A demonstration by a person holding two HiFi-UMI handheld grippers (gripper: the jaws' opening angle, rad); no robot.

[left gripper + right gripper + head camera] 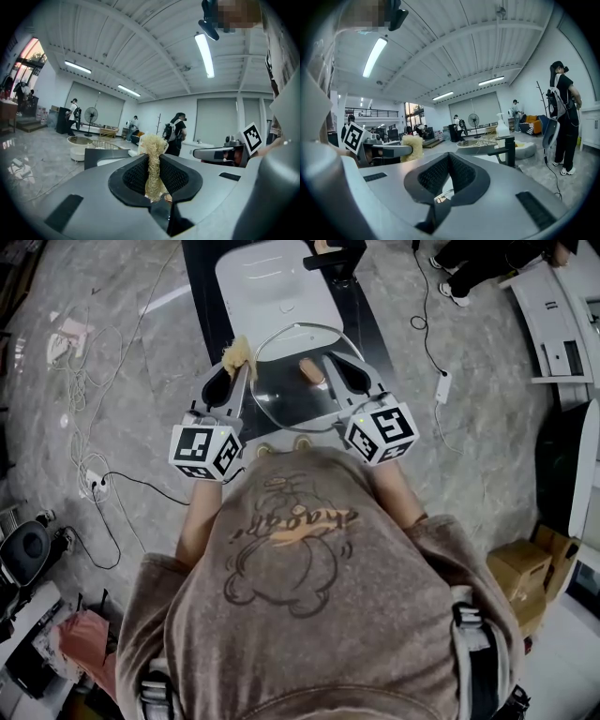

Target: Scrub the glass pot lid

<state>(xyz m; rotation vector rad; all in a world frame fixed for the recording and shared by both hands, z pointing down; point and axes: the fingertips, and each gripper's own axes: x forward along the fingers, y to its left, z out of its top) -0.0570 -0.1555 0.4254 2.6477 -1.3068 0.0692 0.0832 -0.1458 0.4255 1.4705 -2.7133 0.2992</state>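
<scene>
**Lid gripped, scrubber at the rim**

The person stood facing the sink [272,282], with both tools out in front of the chest. The right gripper [339,376] was closed tight. The lid [291,399] seemed caught by its rim low between the pads, at about the lid's three o'clock. The lid hung in the air at the person's twelve o'clock, short of the sink, with its knob [310,371] showing near the middle.

The left gripper [232,381] was clamped on a straw-coloured scrubber [239,356]. Its tuft stuck out past the tips at the lid's ten o'clock, just beside the rim. I couldn't tell whether it touched the glass.

To my eye the scrubbing was about to start, or barely under way. The next move called for bringing the scrubber onto the glass and working it round. The right grip would have to hold firm so the lid neither swung nor slipped.
</scene>
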